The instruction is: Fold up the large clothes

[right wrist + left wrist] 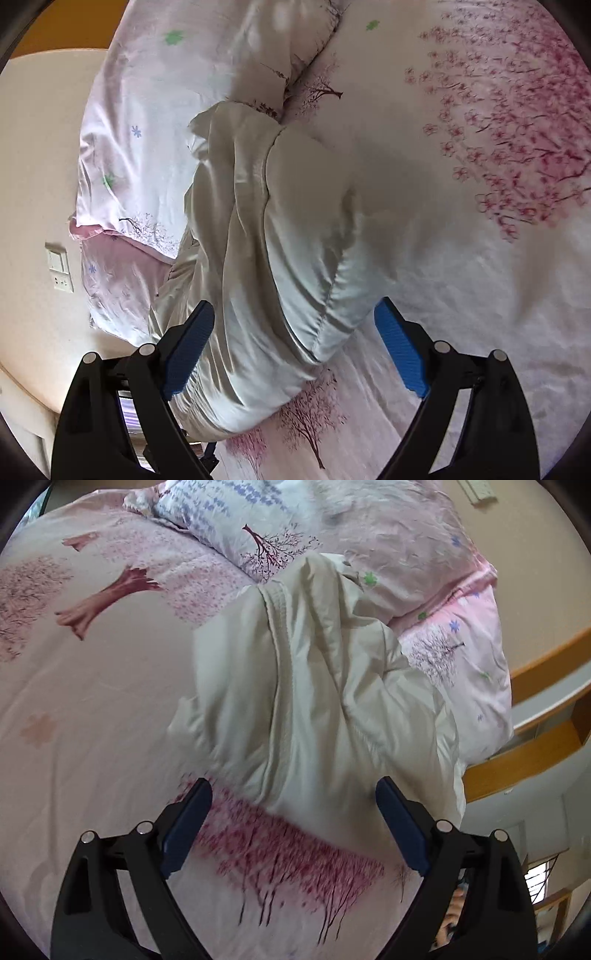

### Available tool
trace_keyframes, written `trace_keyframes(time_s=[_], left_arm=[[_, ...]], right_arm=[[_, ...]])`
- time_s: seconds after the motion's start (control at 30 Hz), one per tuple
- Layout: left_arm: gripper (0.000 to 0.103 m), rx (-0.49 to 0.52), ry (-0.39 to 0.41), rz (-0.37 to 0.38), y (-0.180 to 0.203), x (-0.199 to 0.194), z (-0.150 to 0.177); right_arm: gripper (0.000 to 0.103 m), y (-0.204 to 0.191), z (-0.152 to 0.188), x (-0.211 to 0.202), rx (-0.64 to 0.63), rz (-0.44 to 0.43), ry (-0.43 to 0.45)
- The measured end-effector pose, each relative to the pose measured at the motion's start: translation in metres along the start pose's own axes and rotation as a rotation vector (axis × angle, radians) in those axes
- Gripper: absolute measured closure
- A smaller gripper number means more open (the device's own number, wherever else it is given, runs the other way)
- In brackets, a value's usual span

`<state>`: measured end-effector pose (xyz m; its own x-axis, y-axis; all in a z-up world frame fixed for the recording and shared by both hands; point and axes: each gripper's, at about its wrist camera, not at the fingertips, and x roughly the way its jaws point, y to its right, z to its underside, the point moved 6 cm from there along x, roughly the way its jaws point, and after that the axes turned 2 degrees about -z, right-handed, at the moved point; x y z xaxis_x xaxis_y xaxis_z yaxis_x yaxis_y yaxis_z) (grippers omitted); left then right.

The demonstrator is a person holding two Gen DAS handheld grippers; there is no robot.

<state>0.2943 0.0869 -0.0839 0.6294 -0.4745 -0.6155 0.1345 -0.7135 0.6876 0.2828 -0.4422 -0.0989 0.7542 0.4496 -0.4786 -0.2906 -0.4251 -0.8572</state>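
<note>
Two tongs are up over the bed, and both are spread wide with nothing pinched in them.

I start with my left tongs (293,801). Their blue pads (186,827) stand far apart. The big cream coat (314,686) lies just ahead of them, and its near edge sits in the gap between the pads, a bit toward the right pad. No pad presses on it. The coat is long, and its long way runs straight away from these tongs, toward the pillows (255,520) at the far end. A stitched seam runs the same way down its middle. The pink tree sheet (92,709) lies under the tips and off to the left.

Now my right tongs (293,321). They are let go too, pads wide. Here the coat (280,236) is puffy and already doubled over. Its fat near end lies right between the pads and passes under the left pad. Its long way goes up and a little left, away from the tips. The bare sheet (461,295) lies to the right.

I think the right tongs are nearer the coat's thick end, so I would grab there first.

I see no boxes or baskets to put it in.
</note>
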Motion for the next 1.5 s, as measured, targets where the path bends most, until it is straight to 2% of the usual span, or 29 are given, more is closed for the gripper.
trace_keyframes(time_s=[0.13, 0.23, 0.33, 0.43, 0.47, 0.57, 0.83, 1.0, 1.07, 1.2, 1.33, 1.4, 1.5], left_arm=[[0.015, -0.033, 0.010, -0.012, 0.000, 0.012, -0.014], [0.027, -0.089, 0.009, -0.008, -0.010, 0.020, -0.022], [0.045, -0.141, 0.013, 0.032, -0.017, 0.023, -0.026], [0.065, -0.124, 0.032, 0.038, -0.011, 0.017, -0.032], [0.071, -0.115, 0.034, 0.041, -0.009, 0.015, -0.033], [0.077, -0.089, 0.034, 0.053, -0.002, 0.006, -0.038], [0.080, -0.033, 0.096, 0.076, 0.006, -0.038, -0.046], [0.080, -0.005, 0.146, 0.063, 0.003, -0.092, -0.042], [0.080, -0.005, 0.163, 0.045, -0.009, -0.114, -0.030], [0.080, -0.037, 0.191, 0.014, -0.039, -0.150, -0.006], [0.080, -0.085, 0.220, 0.001, -0.064, -0.178, 0.022], [0.080, -0.109, 0.228, 0.003, -0.076, -0.185, 0.037], [0.076, -0.125, 0.236, -0.008, -0.089, -0.184, 0.049]], right_arm=[[0.015, -0.002, -0.006, 0.008, 0.002, 0.023, 0.019], [0.023, 0.001, -0.008, 0.012, -0.001, 0.035, 0.028], [0.048, 0.002, -0.008, 0.017, -0.012, 0.024, 0.036], [0.068, -0.006, -0.006, 0.015, -0.054, -0.001, 0.056], [0.071, -0.011, -0.006, 0.013, -0.071, -0.008, 0.063], [0.076, -0.021, -0.004, 0.008, -0.110, -0.021, 0.081], [0.081, -0.056, 0.015, -0.010, -0.209, -0.097, 0.085], [0.081, -0.075, 0.050, -0.030, -0.296, -0.145, 0.044], [0.081, -0.076, 0.072, -0.037, -0.343, -0.145, 0.017], [0.081, -0.063, 0.117, -0.046, -0.409, -0.135, -0.042], [0.081, -0.030, 0.157, -0.053, -0.399, -0.101, -0.104], [0.080, -0.021, 0.166, -0.056, -0.385, -0.091, -0.111], [0.072, -0.013, 0.172, -0.061, -0.403, -0.064, -0.104]])
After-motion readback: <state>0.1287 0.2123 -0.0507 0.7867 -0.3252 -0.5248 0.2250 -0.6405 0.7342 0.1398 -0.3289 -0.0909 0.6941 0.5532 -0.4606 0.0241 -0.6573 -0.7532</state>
